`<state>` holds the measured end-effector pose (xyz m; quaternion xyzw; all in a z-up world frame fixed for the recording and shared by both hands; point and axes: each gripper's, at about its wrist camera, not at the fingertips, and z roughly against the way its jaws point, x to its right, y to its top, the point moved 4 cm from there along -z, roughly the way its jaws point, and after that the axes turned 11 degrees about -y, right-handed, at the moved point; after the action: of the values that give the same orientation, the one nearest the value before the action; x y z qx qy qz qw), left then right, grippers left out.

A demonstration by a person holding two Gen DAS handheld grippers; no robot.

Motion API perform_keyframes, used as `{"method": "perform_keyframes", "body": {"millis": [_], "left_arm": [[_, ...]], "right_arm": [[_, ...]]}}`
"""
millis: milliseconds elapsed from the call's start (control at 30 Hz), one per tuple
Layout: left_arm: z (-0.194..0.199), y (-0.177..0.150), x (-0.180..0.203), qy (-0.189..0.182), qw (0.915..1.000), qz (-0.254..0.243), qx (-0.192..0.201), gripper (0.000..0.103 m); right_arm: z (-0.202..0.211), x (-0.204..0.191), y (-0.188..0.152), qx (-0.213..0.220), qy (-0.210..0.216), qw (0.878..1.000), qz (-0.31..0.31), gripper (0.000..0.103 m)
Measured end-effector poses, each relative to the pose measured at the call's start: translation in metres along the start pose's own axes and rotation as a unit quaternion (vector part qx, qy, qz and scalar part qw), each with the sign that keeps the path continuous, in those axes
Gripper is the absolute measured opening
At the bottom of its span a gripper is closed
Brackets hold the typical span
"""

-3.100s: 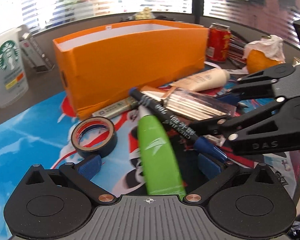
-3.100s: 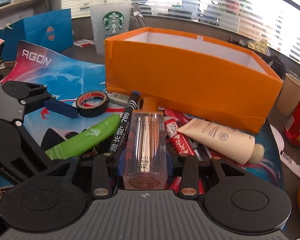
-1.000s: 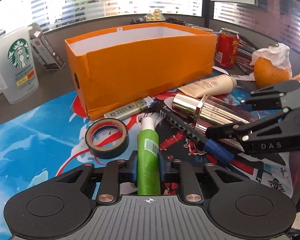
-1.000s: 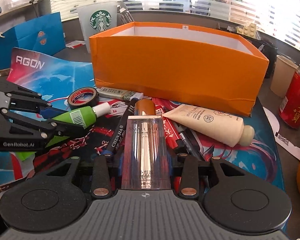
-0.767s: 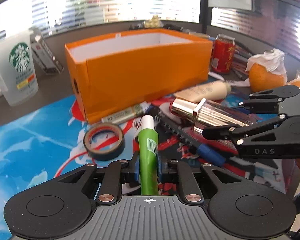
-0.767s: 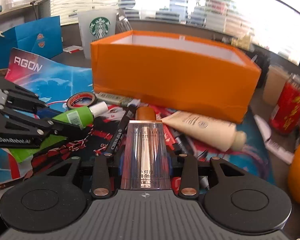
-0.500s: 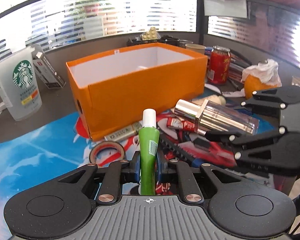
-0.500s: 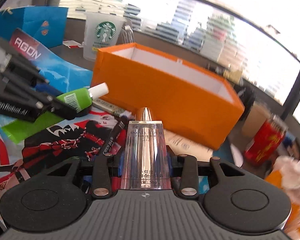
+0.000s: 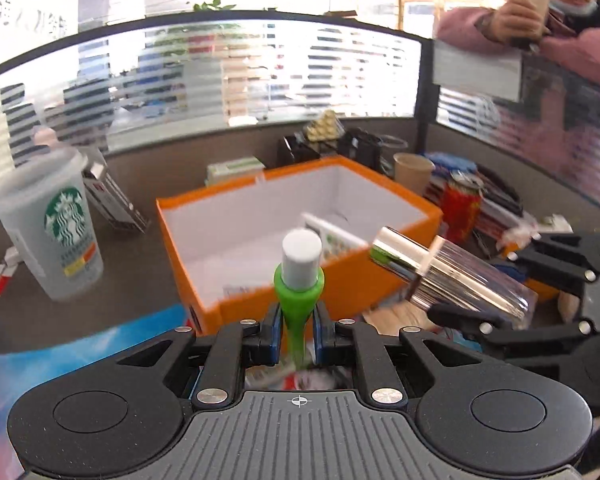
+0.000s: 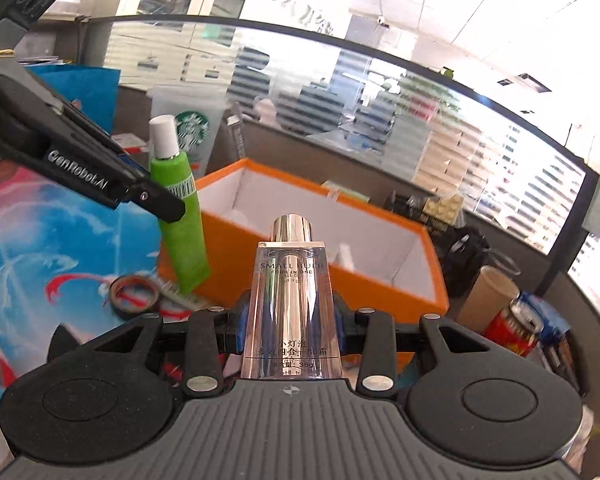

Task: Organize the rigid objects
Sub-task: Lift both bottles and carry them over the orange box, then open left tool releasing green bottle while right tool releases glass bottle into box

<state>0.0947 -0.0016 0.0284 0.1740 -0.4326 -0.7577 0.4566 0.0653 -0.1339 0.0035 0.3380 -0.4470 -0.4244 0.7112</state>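
Lifted clear of the counter since half a second ago, both held items now ride higher, level with the orange box's [image 9: 300,298] rim. From the left wrist view: left hand-held gripper [image 9: 296,330] pinching the green tube [image 9: 299,280] low on its body, white cap pointing forward over the box's near wall; clear bottle [image 9: 448,268] off to the right of the box, gold cap aimed at the near right corner, clamped by the right hand-held gripper [image 9: 500,320]. Best carried forward past the near wall before letting go, tube tilted cap-down so as to slide in beside the small carton already inside. From the right wrist view: right hand-held gripper [image 10: 290,330] pressed onto the clear bottle [image 10: 290,300], bottle upright along the fingers, gold cap overlapping the orange box's [image 10: 340,280] interior; green tube [image 10: 180,216] at the box's left end, nipped by the left hand-held gripper [image 10: 156,200]. Worth staggering the two releases, lest the pieces knock together over the opening.
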Motion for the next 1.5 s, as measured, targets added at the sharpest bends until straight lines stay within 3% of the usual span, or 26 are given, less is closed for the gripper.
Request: {"method": "perform_keyframes", "body": {"millis": [433, 1033, 1500], "left_arm": [[-0.025, 0.06, -0.017, 0.017, 0.9998, 0.006, 0.003, 0.013], [-0.05, 0.101, -0.036, 0.037, 0.9992, 0.015, 0.002, 0.013], [-0.066, 0.086, -0.058, 0.039, 0.9984, 0.032, -0.027, 0.013]], "right_arm": [[-0.028, 0.035, 0.051, 0.02, -0.007, 1.0, -0.014, 0.035], [-0.084, 0.06, 0.084, 0.003, 0.004, 0.999, -0.05, 0.035], [-0.121, 0.035, 0.073, -0.041, 0.038, 0.997, -0.048, 0.035]]}}
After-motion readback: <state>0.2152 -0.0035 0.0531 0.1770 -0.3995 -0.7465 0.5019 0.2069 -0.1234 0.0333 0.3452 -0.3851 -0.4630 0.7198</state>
